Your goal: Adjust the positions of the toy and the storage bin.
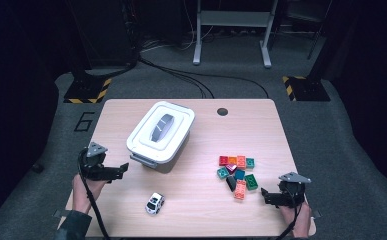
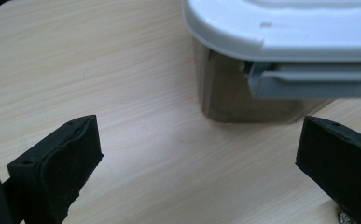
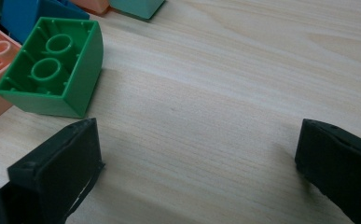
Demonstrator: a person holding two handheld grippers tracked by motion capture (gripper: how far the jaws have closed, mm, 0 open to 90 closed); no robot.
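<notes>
A white lidded storage box (image 1: 161, 132) with a grey handle stands on the wooden table (image 1: 201, 215), left of centre. My left gripper (image 1: 126, 167) is open just off the box's near left corner; in the left gripper view the box's grey latch (image 2: 308, 79) is right ahead. A cluster of several coloured bricks (image 1: 237, 174) lies at the right. My right gripper (image 1: 264, 194) is open on the table just right of them, with a green brick (image 3: 52, 67) lying hollow side up beyond its left jaw. A small white toy car (image 1: 154, 203) sits near the front.
A round cable hole (image 1: 222, 111) is in the table's far edge. Beyond the table are a grey floor, black cables, hazard-striped stand bases (image 1: 87, 90) and a metal frame (image 1: 231, 30).
</notes>
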